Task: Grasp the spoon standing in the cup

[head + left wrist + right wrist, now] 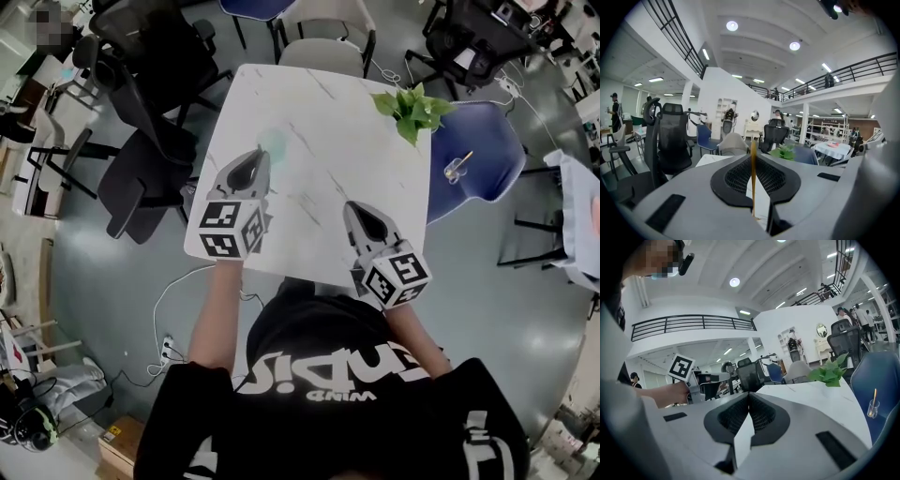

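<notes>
A small clear cup (455, 172) stands on the seat of a blue chair (483, 141) to the right of the white marble table (319, 103). A thin golden spoon (464, 159) leans in it. The right gripper view shows the same cup (872, 408) and spoon (874, 396) far to the right. My left gripper (255, 157) hovers over the table's left half. In the left gripper view its jaws (753, 159) are shut on a thin golden handle (753, 183) that stands upright between the pads. My right gripper (357, 210) is shut with nothing in it, over the table's near edge.
A green potted plant (412, 108) sits at the table's far right corner. A faint greenish smear (274, 141) lies just beyond the left gripper, and I cannot identify it. Black office chairs (150, 103) crowd the left side, and a beige chair (323, 54) stands behind the table.
</notes>
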